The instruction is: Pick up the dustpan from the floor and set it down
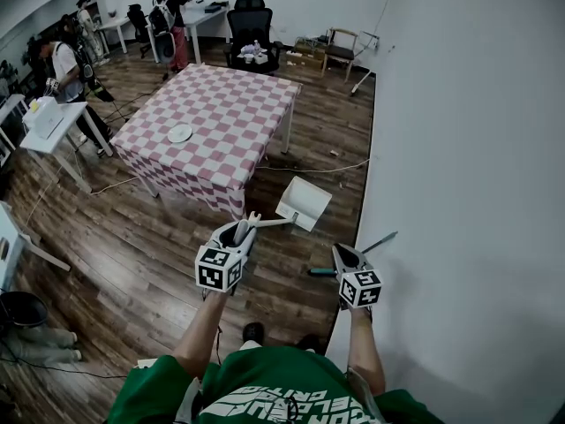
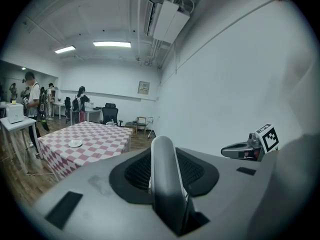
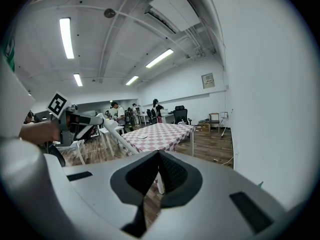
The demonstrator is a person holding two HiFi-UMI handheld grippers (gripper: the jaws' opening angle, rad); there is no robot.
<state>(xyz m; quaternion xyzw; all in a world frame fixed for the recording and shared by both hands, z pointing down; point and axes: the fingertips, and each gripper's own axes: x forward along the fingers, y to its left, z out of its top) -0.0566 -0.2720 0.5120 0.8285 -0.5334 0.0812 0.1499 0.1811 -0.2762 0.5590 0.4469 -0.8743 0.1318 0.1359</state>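
Green shirt [image 1: 265,387] of the person fills 6 o'clock in the head view. Just above it, toward 7 o'clock, the left gripper [image 1: 242,232] is clamped on the white handle [image 1: 274,223] of the dustpan [image 1: 303,201]. Its pan shows at centre, over the wooden floor [image 1: 132,246], near a corner of the table [image 1: 221,104]. At 5 o'clock the right gripper [image 1: 344,253] has its jaws together. One thin rod [image 1: 380,241] crosses its tip, and whether it is pinched there is unclear. That one checked table, at 12 o'clock, carries one plate [image 1: 180,133]. At least three people [image 1: 66,69] stand from 10 to 12 o'clock.

Left gripper view: the handle rises at 6 o'clock between the jaws, which press on it. The right gripper shows at 3 o'clock against the white wall [image 2: 240,84].

Right gripper view: the jaws meet in a closed V at centre, with nothing seen between them. At 9 o'clock the left gripper holds the handle, which slopes down toward centre.

The pickup seems mostly done: the dustpan is gripped and probably raised, though whether it clears the floor cannot be told. Setting it down remains. Counted: one dustpan, two grippers, one rod.
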